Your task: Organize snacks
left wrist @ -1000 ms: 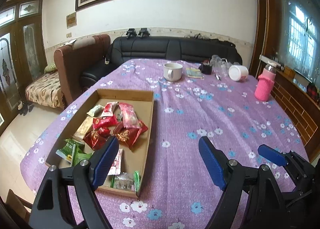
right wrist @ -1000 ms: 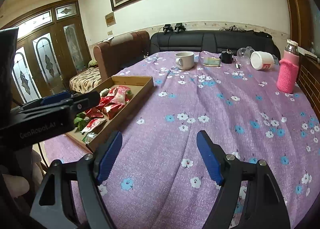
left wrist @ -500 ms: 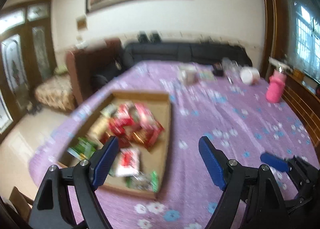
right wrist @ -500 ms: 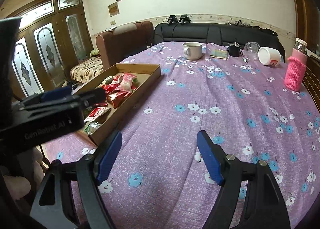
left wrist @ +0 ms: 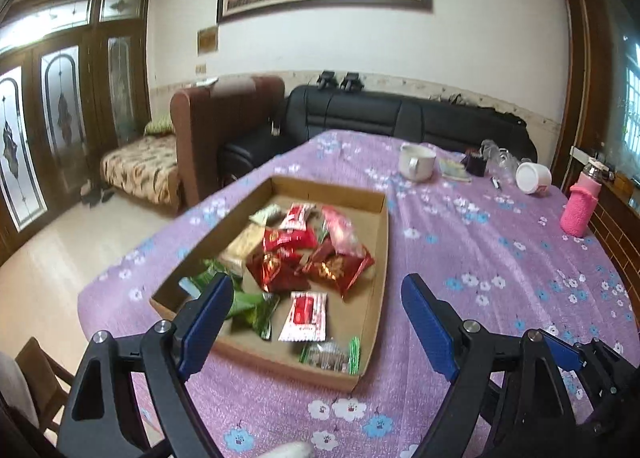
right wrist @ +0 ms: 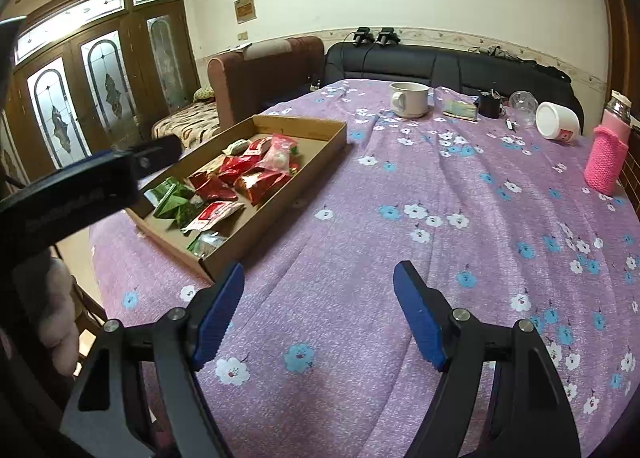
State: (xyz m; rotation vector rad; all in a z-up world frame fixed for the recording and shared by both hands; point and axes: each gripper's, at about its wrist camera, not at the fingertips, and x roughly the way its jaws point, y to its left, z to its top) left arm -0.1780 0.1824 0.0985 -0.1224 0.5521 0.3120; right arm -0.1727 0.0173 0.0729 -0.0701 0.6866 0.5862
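I see every snack packet [left wrist: 304,258] lying loose in the cardboard tray [left wrist: 376,258]; none on the tablecloth [right wrist: 440,217], so gathering looks done, though sorting I can't judge through blur. My left gripper [left wrist: 316,322] gapes empty above the tray's near end; the right gripper [right wrist: 318,314], open too, hangs beside it.

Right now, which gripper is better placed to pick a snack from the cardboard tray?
Left. The left gripper hangs open directly over the cardboard tray of snacks. The right gripper, also open, faces bare tablecloth beside it.
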